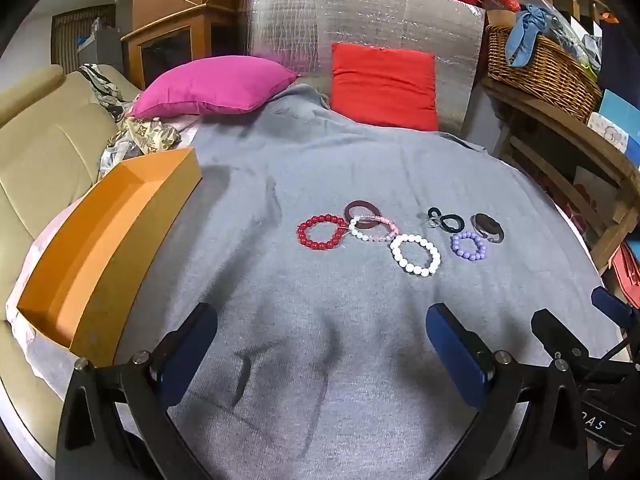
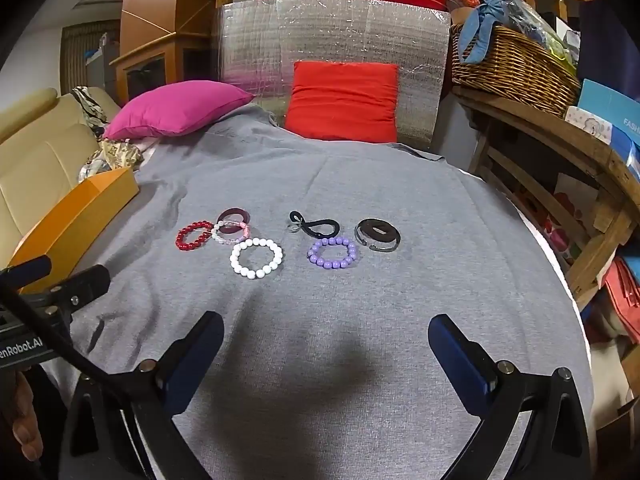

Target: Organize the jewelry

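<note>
A: Left wrist view has the jewelry in a loose row on the grey blanket point(image 1: 320, 320): a red bead bracelet point(image 1: 321, 233), a pink and white bracelet point(image 1: 373, 229) lying over a maroon ring point(image 1: 362, 210), a white bead bracelet point(image 1: 415, 255), a black hair tie point(image 1: 445, 218), a purple bead bracelet point(image 1: 468, 245) and a dark bangle point(image 1: 487, 228).

B: And the grippers?

A: The left gripper point(image 1: 320, 354) hovers near the row with its blue-padded fingers point(image 1: 456, 354) spread wide, holding nothing. The right gripper point(image 2: 325, 358) is the same: fingers wide, nothing between them.

B: What does one view give that the other does not?

A: The left wrist view shows the whole orange box point(image 1: 108, 248), open on top, at the left edge of the blanket, well apart from the bracelets. The right wrist view catches only its far corner, but it shows a bare hand point(image 2: 24, 428) at the lower left, behind the other gripper's body.

B: Anything further out?

A: A pink pillow point(image 1: 212, 90) and a red pillow point(image 1: 384, 86) at the far end, in front of a silver foil panel point(image 1: 360, 20); a wicker basket point(image 1: 540, 68) on a wooden shelf to the right; a beige sofa point(image 1: 36, 160) to the left.

B: Any writing?

A: In the right wrist view, "enRobot.AI" on the other gripper's body and "FASH" on a blue carton point(image 2: 616, 116), both cut off. In the left wrist view, only "DAS", partly readable.
</note>
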A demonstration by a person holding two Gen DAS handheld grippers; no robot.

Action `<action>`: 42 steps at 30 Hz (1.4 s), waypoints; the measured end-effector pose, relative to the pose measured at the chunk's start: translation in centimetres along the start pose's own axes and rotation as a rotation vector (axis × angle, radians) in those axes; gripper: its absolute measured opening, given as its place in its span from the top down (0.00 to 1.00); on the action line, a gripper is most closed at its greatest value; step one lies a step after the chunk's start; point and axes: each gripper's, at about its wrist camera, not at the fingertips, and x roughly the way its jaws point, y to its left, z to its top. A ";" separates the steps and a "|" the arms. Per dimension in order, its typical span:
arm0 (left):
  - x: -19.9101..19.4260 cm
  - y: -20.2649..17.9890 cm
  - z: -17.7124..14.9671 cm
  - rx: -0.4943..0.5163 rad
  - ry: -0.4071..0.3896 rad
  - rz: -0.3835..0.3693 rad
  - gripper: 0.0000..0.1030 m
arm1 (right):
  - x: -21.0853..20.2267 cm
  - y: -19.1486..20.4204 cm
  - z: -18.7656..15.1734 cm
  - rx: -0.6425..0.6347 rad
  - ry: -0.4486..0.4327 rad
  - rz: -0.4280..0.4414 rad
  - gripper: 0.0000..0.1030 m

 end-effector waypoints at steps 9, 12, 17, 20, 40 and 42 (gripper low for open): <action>0.1 0.1 0.0 0.001 0.003 0.000 0.00 | 0.1 0.1 0.0 -0.003 0.001 0.001 0.00; 0.1 0.1 0.0 -0.001 0.005 0.000 0.00 | 0.1 0.1 0.0 -0.005 0.001 0.001 0.00; 0.1 0.2 0.0 -0.002 0.004 0.001 0.00 | 0.0 0.2 0.0 -0.007 0.000 0.001 0.00; 0.1 0.2 0.0 -0.001 0.003 0.001 0.00 | 0.0 0.3 0.1 -0.008 0.001 0.001 0.00; 0.3 0.2 -0.1 -0.004 0.008 0.003 0.00 | 0.1 0.2 0.0 -0.005 0.006 0.003 0.00; 0.3 0.2 -0.1 -0.005 0.008 0.004 0.00 | 0.1 0.2 0.0 -0.005 0.006 0.002 0.00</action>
